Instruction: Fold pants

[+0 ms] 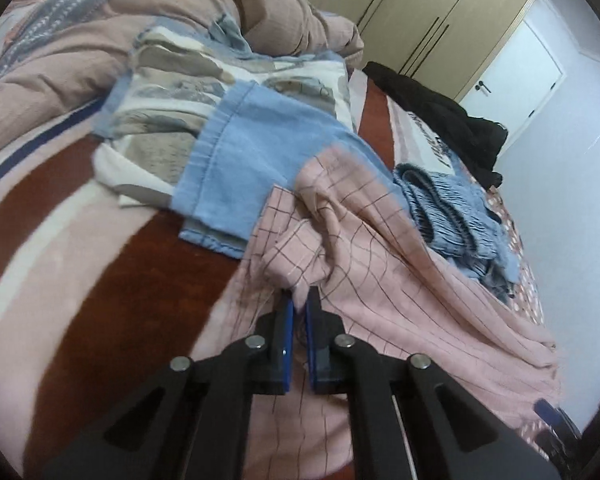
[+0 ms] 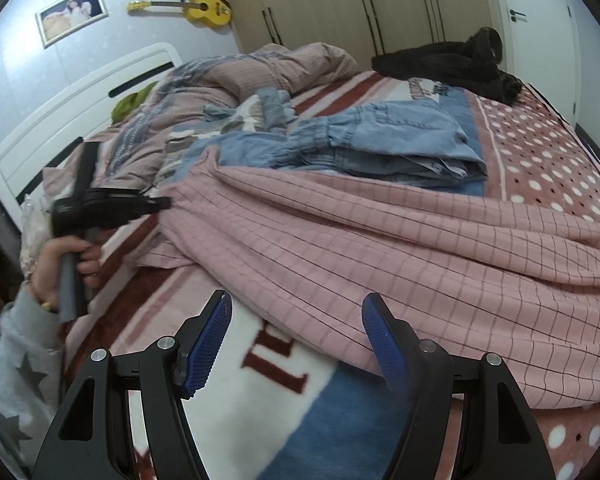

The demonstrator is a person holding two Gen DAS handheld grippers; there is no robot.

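Pants (image 2: 380,240), pink checked, sprawl across my bed blanket (image 2: 260,360); my left gripper (image 1: 300,304) pinches a bunched edge, my right gripper (image 2: 296,320) gapes before them. Folded denim (image 2: 380,140) lies just behind, crowding them.

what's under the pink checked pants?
Pink checked pants lie on the bed blanket, far edge overlapping folded blue jeans. Anything beneath the middle is covered.

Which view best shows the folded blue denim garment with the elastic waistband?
Right wrist: the folded blue denim garment lies unobstructed beyond the pink checked pants. Left wrist shows only its gathered waistband, partly hidden behind those pants.
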